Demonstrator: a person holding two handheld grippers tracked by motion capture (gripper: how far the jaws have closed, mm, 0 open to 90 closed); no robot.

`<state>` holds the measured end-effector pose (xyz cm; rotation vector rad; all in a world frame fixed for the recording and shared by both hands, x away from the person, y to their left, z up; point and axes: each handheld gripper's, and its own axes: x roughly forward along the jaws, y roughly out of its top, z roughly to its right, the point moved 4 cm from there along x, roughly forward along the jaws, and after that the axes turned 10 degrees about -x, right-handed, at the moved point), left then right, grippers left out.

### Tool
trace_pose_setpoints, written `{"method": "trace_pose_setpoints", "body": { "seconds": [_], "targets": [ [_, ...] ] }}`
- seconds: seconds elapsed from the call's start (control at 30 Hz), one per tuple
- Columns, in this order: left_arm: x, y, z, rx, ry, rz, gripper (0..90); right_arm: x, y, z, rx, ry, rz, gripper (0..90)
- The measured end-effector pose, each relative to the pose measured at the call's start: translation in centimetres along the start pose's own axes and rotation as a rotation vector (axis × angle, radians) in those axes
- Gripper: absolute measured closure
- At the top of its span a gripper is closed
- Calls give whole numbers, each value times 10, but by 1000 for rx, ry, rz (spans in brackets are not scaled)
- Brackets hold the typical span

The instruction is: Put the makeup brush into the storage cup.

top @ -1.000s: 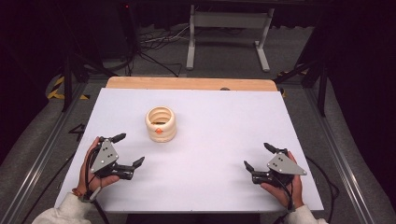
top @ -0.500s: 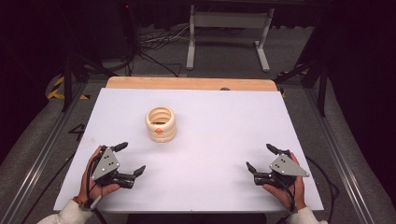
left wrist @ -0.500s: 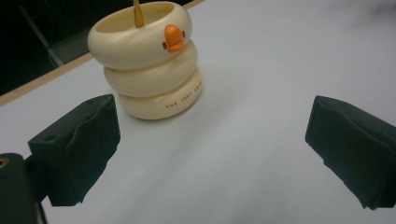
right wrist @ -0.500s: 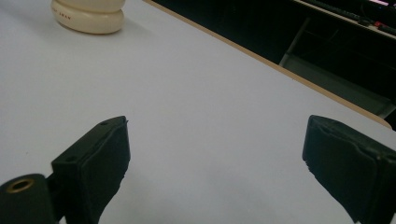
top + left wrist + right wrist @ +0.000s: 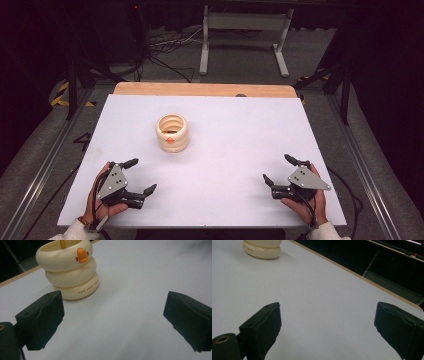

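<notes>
standing alone — one cream ring-stack cup (image 5: 172, 132); two hand-held grippers, jaws apart.

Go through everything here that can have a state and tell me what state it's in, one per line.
Duck cup: upright on the table, untouched, a stick inside it.
Left gripper: open, empty, near the table's front edge.
Right gripper: open, empty, near the front edge.
Table: white top, bare apart from the cup.
</notes>
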<state>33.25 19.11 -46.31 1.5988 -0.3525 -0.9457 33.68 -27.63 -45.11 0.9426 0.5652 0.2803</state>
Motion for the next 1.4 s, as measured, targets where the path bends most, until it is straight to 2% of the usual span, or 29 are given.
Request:
{"method": "trace_pose_setpoints", "body": {
  "seconds": [0.3, 0.4, 0.63, 1.13, 1.4],
  "targets": [
    [-3, 2, 1, 0, -2, 17, 42, 1, 3, -5, -14, 15, 0, 84],
    [-3, 2, 0, -15, -5, 22, 42, 2, 2, -5, -11, 17, -2, 84],
    [0, 1, 0, -15, -5, 6, 43, 1, 1, -3, -5, 16, 3, 85],
    [4, 1, -1, -18, -11, -3, 44, 3, 0, -4, -17, 23, -6, 85],
    [6, 2, -1, -24, -13, 0, 45, 1, 0, -3, -6, 19, 2, 84]
  ]
}}
